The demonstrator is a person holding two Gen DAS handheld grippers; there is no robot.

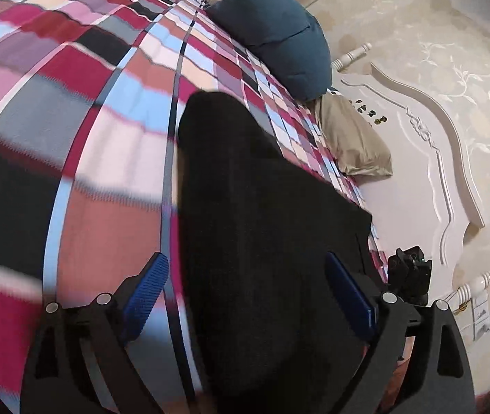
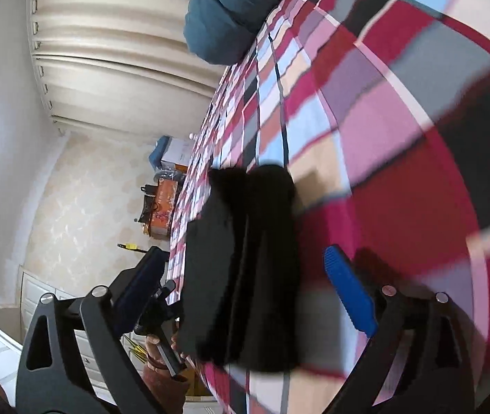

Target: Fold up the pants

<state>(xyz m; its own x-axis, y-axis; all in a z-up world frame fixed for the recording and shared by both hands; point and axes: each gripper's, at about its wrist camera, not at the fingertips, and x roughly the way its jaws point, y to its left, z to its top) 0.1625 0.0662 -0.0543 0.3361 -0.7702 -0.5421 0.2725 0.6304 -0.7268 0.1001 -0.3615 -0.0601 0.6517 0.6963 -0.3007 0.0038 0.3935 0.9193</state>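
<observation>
The black pants (image 1: pixel 255 241) lie on the checked bedspread (image 1: pixel 82 103) and run away from me as a long dark strip. My left gripper (image 1: pixel 246 289) is open, its blue pads (image 1: pixel 145 296) either side of the near end of the pants. In the right wrist view the pants (image 2: pixel 245 269) lie as a layered black bundle on the bedspread (image 2: pixel 382 120). My right gripper (image 2: pixel 245 283) is open and straddles the bundle, the right blue pad (image 2: pixel 348 293) over the bedspread. The other gripper (image 2: pixel 160 314) and a hand show at lower left.
A blue pillow (image 1: pixel 279 34) and a beige pillow (image 1: pixel 351 138) lie by the white headboard (image 1: pixel 417 158). The other gripper (image 1: pixel 410 272) shows at the bed's edge. Curtains (image 2: pixel 113 41) and boxes (image 2: pixel 165 200) stand beyond the bed.
</observation>
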